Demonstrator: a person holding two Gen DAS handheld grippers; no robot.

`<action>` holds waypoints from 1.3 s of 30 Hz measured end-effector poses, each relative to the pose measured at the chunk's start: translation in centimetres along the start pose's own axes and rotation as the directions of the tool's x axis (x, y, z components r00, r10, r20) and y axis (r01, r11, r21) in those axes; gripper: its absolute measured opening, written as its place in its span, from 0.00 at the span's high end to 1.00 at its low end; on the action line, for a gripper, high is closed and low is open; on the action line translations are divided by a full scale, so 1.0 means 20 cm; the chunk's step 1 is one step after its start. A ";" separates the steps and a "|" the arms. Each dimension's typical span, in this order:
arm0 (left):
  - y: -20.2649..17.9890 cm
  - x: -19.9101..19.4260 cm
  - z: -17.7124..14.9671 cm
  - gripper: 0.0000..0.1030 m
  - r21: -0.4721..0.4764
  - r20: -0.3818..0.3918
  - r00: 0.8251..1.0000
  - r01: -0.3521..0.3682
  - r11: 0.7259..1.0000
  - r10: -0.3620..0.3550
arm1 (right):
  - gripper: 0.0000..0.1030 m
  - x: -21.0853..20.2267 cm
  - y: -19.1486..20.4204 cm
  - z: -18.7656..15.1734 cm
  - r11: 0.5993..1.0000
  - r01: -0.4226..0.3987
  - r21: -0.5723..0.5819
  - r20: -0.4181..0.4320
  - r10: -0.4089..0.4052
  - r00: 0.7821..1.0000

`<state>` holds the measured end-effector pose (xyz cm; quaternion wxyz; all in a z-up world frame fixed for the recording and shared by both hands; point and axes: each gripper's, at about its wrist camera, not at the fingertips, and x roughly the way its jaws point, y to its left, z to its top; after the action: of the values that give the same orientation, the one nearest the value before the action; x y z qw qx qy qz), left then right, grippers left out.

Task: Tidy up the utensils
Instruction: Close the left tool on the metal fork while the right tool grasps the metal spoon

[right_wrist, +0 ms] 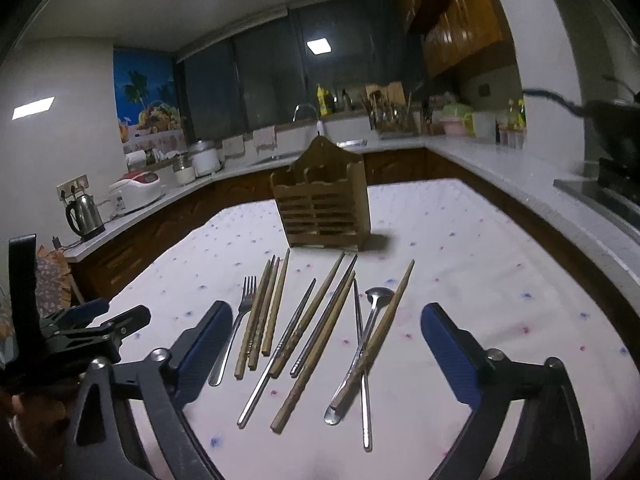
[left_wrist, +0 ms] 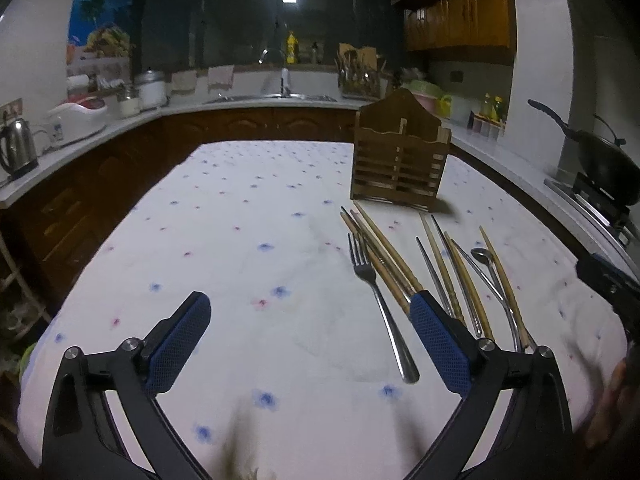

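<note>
A brown wooden utensil holder [right_wrist: 325,205] stands upright on the table's far side; it also shows in the left wrist view [left_wrist: 398,158]. In front of it lie a metal fork [right_wrist: 235,325], a metal spoon [right_wrist: 362,332], several wooden chopsticks [right_wrist: 267,312] and metal chopsticks [right_wrist: 280,350]. My right gripper [right_wrist: 326,328] is open and empty, hovering just above these utensils. My left gripper [left_wrist: 310,316] is open and empty, to the left of the pile, with the fork [left_wrist: 380,300] by its right finger. The left gripper shows at the left edge of the right wrist view [right_wrist: 96,320].
The table has a white floral cloth [left_wrist: 240,240]. Counters run around it, with a kettle [right_wrist: 84,214], a rice cooker [right_wrist: 134,190], a sink [left_wrist: 272,96] and a black wok [left_wrist: 600,160] on the stove at right.
</note>
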<state>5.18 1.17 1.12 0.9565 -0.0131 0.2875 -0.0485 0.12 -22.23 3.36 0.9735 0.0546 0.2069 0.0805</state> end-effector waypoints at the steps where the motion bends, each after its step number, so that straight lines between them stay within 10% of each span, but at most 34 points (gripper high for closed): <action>1: 0.00 0.02 0.02 0.09 0.001 -0.013 1.000 0.011 1.000 -0.011 | 0.15 0.03 -0.02 0.01 1.000 -0.007 0.014 -0.025 0.007 1.000; 9: -0.01 0.27 0.16 0.31 -0.011 -0.141 0.980 0.142 0.990 -0.142 | 0.53 0.28 -0.13 0.10 0.989 -0.072 0.126 -0.187 0.095 0.978; 27: -0.11 0.84 0.24 0.64 0.059 -0.387 0.892 0.278 0.959 -0.235 | 0.73 0.76 -0.38 0.09 0.971 -0.024 0.239 -0.466 0.136 0.874; 39: -0.13 0.83 0.28 0.98 0.089 -0.366 0.889 0.327 0.941 -0.274 | 0.98 0.76 -0.43 0.11 0.960 -0.038 0.276 -0.451 0.164 0.877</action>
<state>21.71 -3.12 -3.20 0.8695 0.0223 0.4422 -0.2189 15.87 -28.21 -1.78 0.8730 0.1710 0.4421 0.1147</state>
